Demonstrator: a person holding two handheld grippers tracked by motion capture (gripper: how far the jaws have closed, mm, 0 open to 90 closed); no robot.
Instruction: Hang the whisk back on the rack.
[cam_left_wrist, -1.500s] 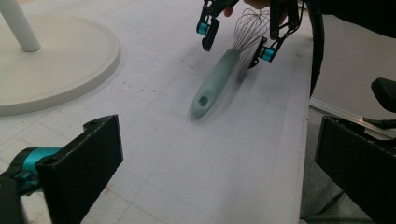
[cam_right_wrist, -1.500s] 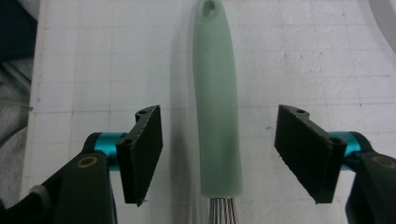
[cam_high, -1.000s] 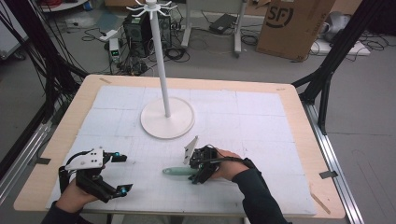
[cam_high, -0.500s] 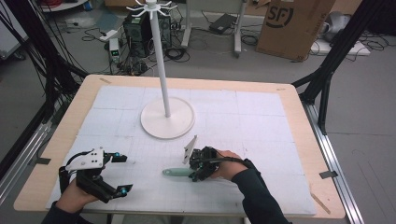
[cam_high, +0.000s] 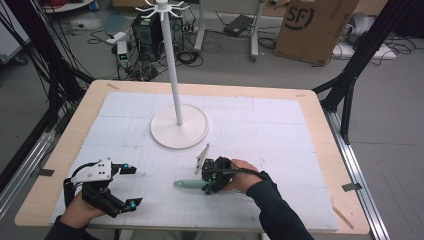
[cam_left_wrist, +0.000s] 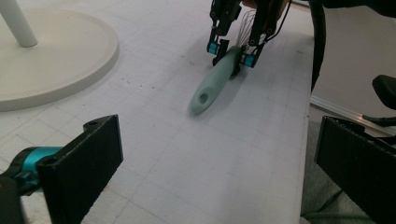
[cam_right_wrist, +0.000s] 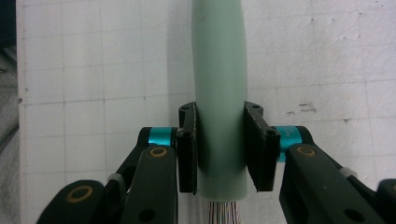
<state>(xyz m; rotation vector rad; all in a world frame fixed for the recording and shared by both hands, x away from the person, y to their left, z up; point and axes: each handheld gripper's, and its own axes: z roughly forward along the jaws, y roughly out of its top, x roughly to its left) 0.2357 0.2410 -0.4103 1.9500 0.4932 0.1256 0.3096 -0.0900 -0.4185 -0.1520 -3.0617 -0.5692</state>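
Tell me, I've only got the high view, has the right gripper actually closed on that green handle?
Observer: Yes. In the right gripper view the right gripper has its pads pressed on both sides of the green handle; the jaws have just been closing.
Operator: What's at the handle's other end?
Observer: Thin wires leave it just behind the jaws, like a whisk's.
Operator: Is it off the table?
Observer: The left gripper view shows the handle's free end resting on the white mat.
Operator: And the left gripper?
Observer: The left gripper is open with nothing between its jaws.
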